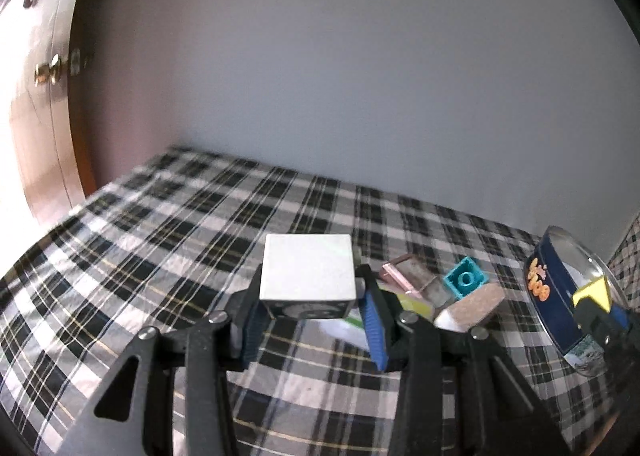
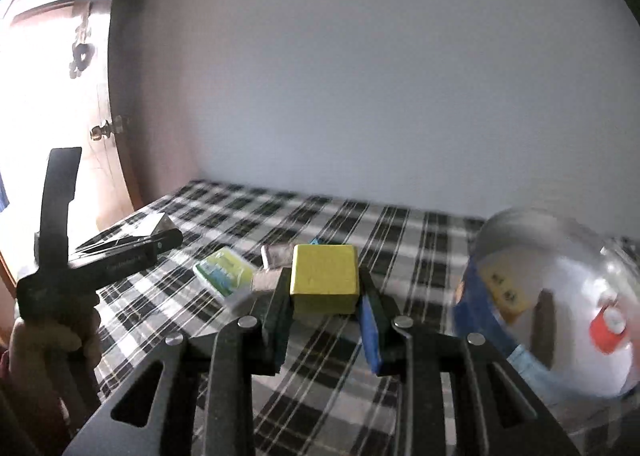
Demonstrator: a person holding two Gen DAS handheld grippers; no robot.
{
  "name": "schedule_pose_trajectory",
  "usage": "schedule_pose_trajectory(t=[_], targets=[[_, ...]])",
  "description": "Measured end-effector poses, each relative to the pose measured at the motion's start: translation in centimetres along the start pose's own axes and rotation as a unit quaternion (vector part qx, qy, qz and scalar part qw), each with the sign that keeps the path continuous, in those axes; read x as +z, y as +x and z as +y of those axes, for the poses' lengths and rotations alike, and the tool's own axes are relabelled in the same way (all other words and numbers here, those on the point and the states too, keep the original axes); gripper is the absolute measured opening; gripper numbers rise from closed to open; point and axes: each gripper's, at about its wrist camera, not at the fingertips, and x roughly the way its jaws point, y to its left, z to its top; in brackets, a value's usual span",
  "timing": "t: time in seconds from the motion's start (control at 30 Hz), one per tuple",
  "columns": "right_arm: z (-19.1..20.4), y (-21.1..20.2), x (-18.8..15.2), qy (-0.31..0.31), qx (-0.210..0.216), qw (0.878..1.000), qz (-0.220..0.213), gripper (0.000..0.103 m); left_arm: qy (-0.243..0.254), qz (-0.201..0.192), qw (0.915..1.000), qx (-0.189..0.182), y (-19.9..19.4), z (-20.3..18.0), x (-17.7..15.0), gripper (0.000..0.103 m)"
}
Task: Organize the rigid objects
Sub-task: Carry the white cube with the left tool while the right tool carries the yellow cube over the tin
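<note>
plaid tablecloth [image 1: 160,240] meets a pale wall [image 1: 360,76]; my left gripper [image 1: 310,316] clamps a white cube [image 1: 308,272], my right gripper [image 2: 324,316] a yellow block [image 2: 324,280] near the tin [image 2: 560,316].

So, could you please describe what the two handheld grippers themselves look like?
Both the left gripper and the right gripper are matte black linkages with silver pivot screws and triangular cut-outs. Their fingers carry ribbed blue pads. No cables show. Faint, unreadable lettering marks one body.
</note>
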Motion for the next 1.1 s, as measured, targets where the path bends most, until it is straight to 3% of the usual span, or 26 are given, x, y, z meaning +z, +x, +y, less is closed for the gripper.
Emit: schedule_pose_trajectory(t=[0.3, 1.1], targets=[[-1.5, -1.5, 0.7, -0.001, -0.005, 0.999, -0.033, 0.032, 0.026, -0.029, 0.9991, -0.015, -1.4, -4.8, -0.1, 0.042], [-5.6, -3.5, 0.9, -0.011, -0.073, 0.995, -0.061, 0.032, 0.054, -0.033, 0.9966, -0.052, -1.2, -12.9, -0.8, 0.042]])
